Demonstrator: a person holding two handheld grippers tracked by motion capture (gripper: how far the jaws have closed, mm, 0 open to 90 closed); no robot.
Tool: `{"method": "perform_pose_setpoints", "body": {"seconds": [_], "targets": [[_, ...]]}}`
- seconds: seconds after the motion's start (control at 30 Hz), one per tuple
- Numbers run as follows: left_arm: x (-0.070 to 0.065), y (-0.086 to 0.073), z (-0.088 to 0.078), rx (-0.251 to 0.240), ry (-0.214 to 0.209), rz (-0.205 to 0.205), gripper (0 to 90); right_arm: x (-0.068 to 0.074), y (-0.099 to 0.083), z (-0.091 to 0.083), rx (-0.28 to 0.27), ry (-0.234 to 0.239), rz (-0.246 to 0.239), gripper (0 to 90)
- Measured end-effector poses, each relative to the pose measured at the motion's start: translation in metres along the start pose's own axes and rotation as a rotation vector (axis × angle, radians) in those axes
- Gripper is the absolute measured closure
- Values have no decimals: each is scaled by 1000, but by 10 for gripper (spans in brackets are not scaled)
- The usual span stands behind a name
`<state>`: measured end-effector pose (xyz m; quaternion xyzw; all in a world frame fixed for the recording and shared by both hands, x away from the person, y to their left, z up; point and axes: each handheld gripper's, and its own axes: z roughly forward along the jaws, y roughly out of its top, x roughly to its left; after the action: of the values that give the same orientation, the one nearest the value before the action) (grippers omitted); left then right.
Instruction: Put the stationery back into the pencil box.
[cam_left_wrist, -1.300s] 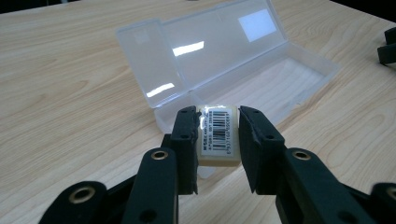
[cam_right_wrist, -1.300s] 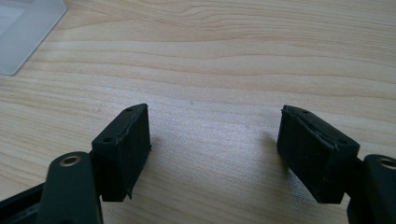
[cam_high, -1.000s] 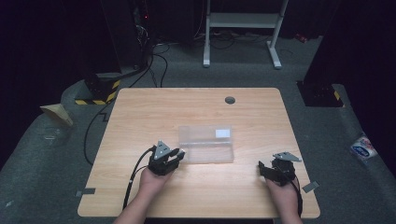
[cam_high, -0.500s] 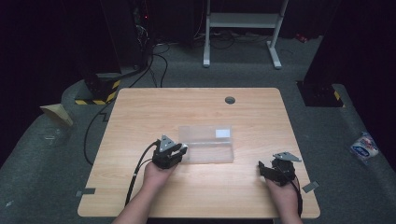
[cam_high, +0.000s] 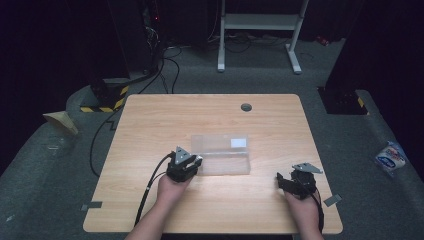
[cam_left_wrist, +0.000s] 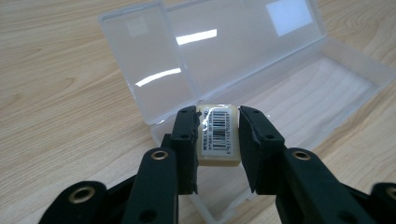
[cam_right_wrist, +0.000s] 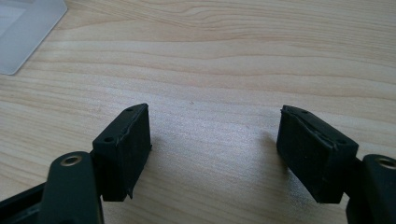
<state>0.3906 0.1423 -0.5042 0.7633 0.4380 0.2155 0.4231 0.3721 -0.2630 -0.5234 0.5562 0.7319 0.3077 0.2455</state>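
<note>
Stage: I judge placing half done | left hand-held gripper (cam_left_wrist: 217, 135) grasping small barcoded block (cam_left_wrist: 218, 134) above near end of open clear box (cam_left_wrist: 299, 88) | right hand-held gripper (cam_right_wrist: 215, 149) released, on desk (cam_right_wrist: 233, 56) well right of box | left: lower, release, maybe close lid.

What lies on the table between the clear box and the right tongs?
Nothing: in the high view, bare wood lies between the box and the right tongs. The right gripper view shows the same.

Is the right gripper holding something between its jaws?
No, the right gripper is open in its own view, and between its jaws there is nothing but the bare wooden table.
</note>
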Motion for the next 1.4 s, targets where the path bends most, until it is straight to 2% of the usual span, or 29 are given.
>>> {"method": "perform_pose_setpoints", "body": {"seconds": [0.3, 0.53, 0.77, 0.9, 0.97, 1.4], "targets": [[0, 1, 2, 11, 12, 2, 681, 0, 0, 0, 0, -3, 1, 257], [-1, 0, 5, 37, 27, -7, 681, 0, 0, 0, -1, -4, 1, 257], [-2, -1, 8, 54, 40, 6, 681, 0, 0, 0, -1, -4, 0, 257], [-1, -1, 9, 53, 40, 0, 673, 0, 0, 0, -1, -3, 1, 257], [-1, 0, 8, 43, 38, -14, 632, 0, 0, 0, -1, -3, 1, 258], [1, 1, 5, 17, 9, -26, 559, 0, 0, 0, -1, -4, 1, 258]]}}
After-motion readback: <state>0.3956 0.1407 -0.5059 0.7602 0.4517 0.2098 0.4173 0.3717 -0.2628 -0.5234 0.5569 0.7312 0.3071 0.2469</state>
